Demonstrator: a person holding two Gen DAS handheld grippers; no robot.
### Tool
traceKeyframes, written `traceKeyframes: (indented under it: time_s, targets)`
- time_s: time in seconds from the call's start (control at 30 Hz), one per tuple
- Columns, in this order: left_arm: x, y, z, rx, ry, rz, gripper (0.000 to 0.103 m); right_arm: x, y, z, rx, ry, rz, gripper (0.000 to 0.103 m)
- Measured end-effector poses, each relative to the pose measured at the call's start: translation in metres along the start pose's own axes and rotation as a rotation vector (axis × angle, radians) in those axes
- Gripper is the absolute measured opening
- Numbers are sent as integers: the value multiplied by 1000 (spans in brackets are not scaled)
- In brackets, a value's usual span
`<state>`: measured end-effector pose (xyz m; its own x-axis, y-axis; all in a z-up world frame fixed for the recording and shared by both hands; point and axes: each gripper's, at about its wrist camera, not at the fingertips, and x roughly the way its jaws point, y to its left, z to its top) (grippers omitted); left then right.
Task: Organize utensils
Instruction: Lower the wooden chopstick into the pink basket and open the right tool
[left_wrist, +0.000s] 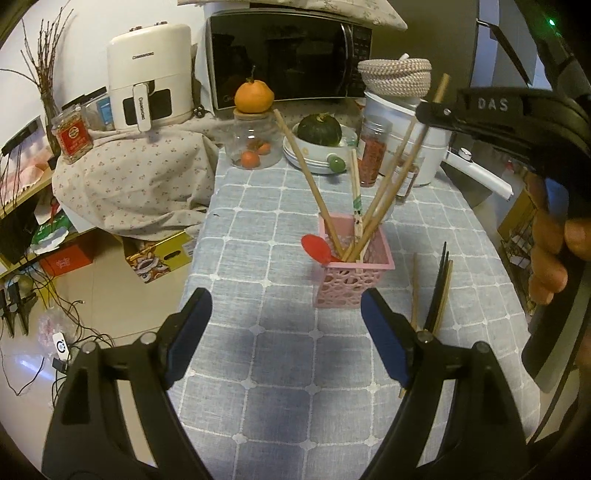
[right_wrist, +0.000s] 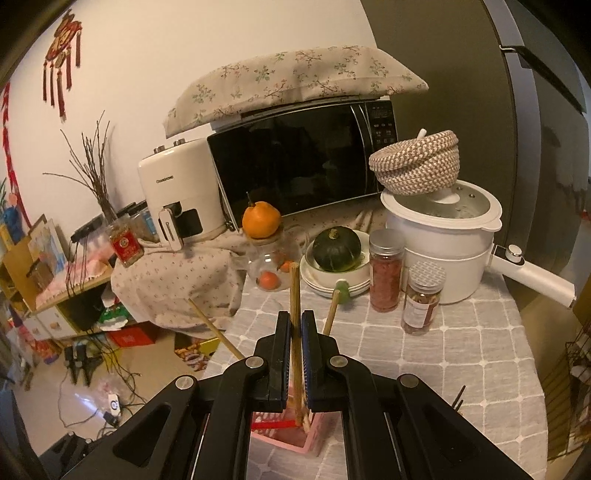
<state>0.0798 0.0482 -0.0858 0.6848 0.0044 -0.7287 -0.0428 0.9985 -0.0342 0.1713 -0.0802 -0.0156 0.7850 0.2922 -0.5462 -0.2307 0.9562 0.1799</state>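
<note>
A pink lattice basket (left_wrist: 352, 275) stands on the blue-grey checked tablecloth (left_wrist: 280, 354). It holds several wooden chopsticks (left_wrist: 314, 184) and a red spoon (left_wrist: 317, 249). My left gripper (left_wrist: 286, 312) is open and empty, a little in front of the basket. My right gripper (right_wrist: 294, 332) is shut on a wooden chopstick (right_wrist: 294, 295) whose lower end reaches into the basket (right_wrist: 291, 439). In the left wrist view the right gripper (left_wrist: 439, 110) holds that chopstick (left_wrist: 424, 133) near its top. More chopsticks, dark and wooden (left_wrist: 439, 291), lie on the cloth right of the basket.
Behind the basket stand a glass jar with an orange on top (left_wrist: 254, 122), a bowl with a green squash (left_wrist: 319, 129), spice jars (left_wrist: 373, 155), a white cooker (right_wrist: 443, 240), a microwave (left_wrist: 280, 59) and an air fryer (left_wrist: 147, 77). The table's left edge drops to a cluttered floor.
</note>
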Motion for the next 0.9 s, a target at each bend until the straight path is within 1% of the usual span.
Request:
traceKeyframes:
  time_s: [0.23,0.33,0.43,0.53,0.6,0.77,0.9]
  targets:
    - [7,5,1,-25,31,-14,83,-1,2,1,-22,3,-2,6]
    - [8,5,0,-28,37,-15,83,-2,6,3,-53,-4,-23,6]
    - [9,4,0,-28,42,-18,83,-5,5,6,-55,1,-15,6]
    - [9,4,0,-26,43,-21,83,-8,1,8,-46,7,-4,12]
    - [9,3,0,-27,42,-21,83,-12,-2,10,-35,-3,0,20]
    - [10,3,0,-28,44,-24,83,-25,-6,15,-13,-24,18,22]
    - [9,1,-1,-27,45,-28,83,-38,-6,19,-19,-41,22,22]
